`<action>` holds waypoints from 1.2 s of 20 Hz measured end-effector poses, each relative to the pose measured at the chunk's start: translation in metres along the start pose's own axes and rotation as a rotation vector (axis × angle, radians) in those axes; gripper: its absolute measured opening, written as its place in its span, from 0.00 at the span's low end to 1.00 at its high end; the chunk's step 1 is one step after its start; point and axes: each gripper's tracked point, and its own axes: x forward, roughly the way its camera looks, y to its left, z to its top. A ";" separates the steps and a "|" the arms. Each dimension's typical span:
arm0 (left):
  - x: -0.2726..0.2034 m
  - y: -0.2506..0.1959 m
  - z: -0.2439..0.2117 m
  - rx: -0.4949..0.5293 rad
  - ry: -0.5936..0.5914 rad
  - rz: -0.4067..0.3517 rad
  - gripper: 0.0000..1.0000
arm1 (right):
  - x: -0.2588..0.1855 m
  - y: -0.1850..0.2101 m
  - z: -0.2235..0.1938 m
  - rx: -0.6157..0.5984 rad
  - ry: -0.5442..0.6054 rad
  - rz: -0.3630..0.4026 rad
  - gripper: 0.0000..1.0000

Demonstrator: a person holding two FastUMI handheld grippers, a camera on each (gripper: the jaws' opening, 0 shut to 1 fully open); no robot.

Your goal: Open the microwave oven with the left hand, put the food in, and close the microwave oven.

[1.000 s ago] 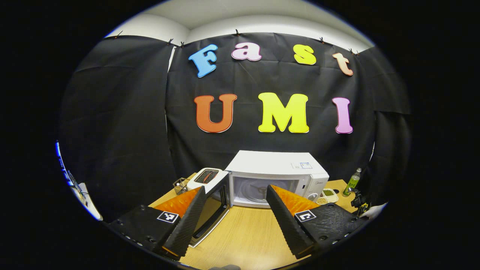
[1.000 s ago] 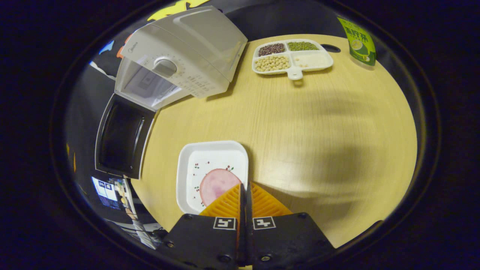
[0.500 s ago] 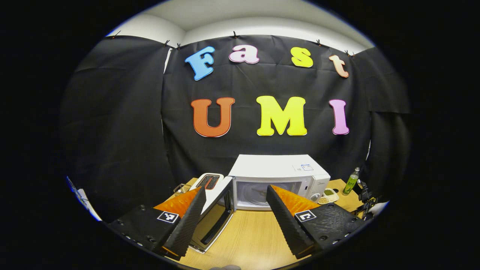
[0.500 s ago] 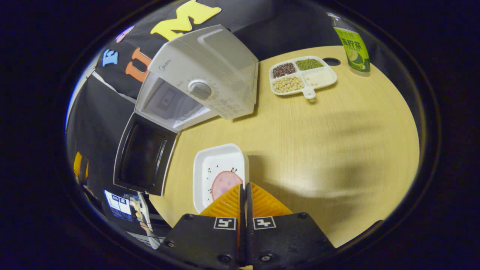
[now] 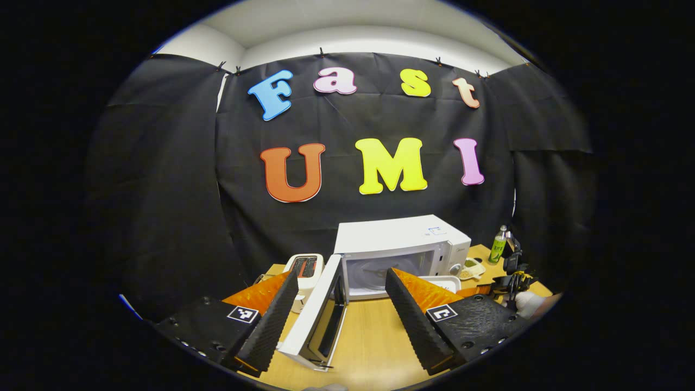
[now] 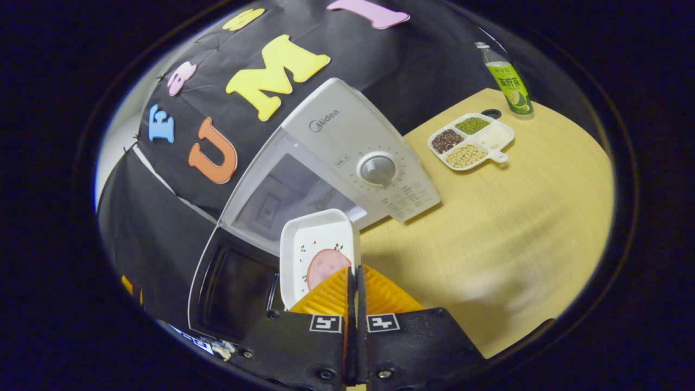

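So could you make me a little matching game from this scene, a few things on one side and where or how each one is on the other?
Things:
1. microwave door
2. white plate with ham
3. divided dish of beans
4. green bottle

States:
A. on the table's far edge
B. swung open
C. gripped by the right gripper
D. lying on the table right of the microwave

Pairs: 1-B, 2-C, 3-D, 4-A

Right gripper (image 6: pixel 357 271), jaws closed on the rim of a white square plate (image 6: pixel 317 239) bearing a pink ham slice (image 6: pixel 324 265), before the open white microwave oven (image 6: pixel 347 157).
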 end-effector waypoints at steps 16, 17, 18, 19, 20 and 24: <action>0.013 0.008 -0.049 -0.058 0.021 -0.042 0.96 | 0.129 0.078 0.017 0.407 -0.419 -0.132 0.04; 0.016 0.011 -0.051 -0.056 0.029 -0.034 0.96 | 0.138 0.080 0.019 0.424 -0.425 -0.132 0.04; 0.018 0.015 -0.053 -0.051 0.033 -0.030 0.96 | 0.148 0.080 0.019 0.441 -0.413 -0.132 0.04; 0.020 0.017 -0.054 -0.046 0.037 -0.027 0.96 | 0.157 0.080 0.020 0.459 -0.403 -0.129 0.04; 0.022 0.019 -0.056 -0.042 0.042 -0.024 0.96 | 0.164 0.077 0.021 0.480 -0.403 -0.135 0.04; 0.030 0.021 -0.062 -0.042 0.047 -0.022 0.96 | 0.185 0.064 0.030 0.535 -0.419 -0.168 0.04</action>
